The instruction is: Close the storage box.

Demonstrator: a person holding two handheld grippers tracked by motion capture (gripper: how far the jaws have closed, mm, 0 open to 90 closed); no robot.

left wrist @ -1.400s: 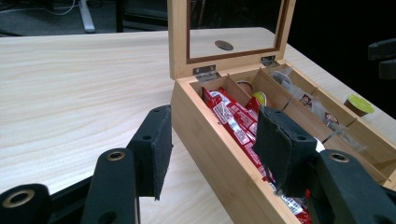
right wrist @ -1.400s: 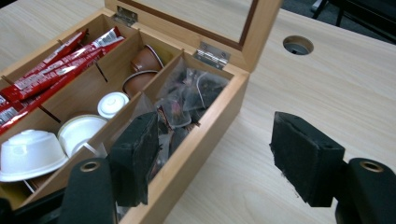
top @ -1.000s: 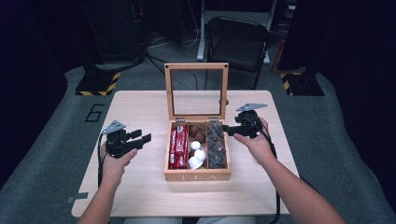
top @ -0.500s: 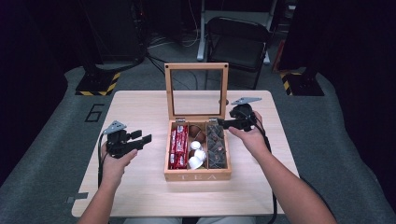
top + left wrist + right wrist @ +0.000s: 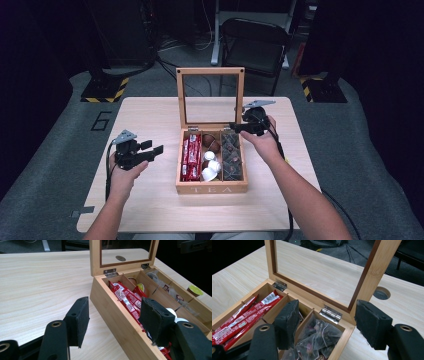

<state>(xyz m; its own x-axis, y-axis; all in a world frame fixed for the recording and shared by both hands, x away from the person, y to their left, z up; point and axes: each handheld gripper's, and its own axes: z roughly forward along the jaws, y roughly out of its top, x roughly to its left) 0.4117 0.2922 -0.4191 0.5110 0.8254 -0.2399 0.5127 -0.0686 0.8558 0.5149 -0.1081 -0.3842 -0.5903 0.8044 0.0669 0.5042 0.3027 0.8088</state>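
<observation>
A wooden tea box (image 5: 210,189) stands mid-table with its glass lid (image 5: 211,72) upright. It holds red sachets (image 5: 191,156), white capsules (image 5: 210,167) and dark tea bags (image 5: 231,155). My right gripper (image 5: 236,128) hovers at the box's back right corner. Its jaws have just been closing. In the right gripper view they (image 5: 328,303) straddle the lid's frame (image 5: 372,272) and a hinge without pressing on either. My left gripper (image 5: 154,148) rests left of the box. Its jaws (image 5: 115,302) have just been opening, and nothing is between them.
The pale wooden table (image 5: 150,115) has bare room on both sides of the box and a round cable hole (image 5: 381,293) behind the lid. A black chair (image 5: 255,47) stands beyond the far edge. Striped stand bases (image 5: 102,90) sit on the floor.
My right gripper has slid left, from beside the box to its back right corner by the lid. The left hand has stayed in place.
</observation>
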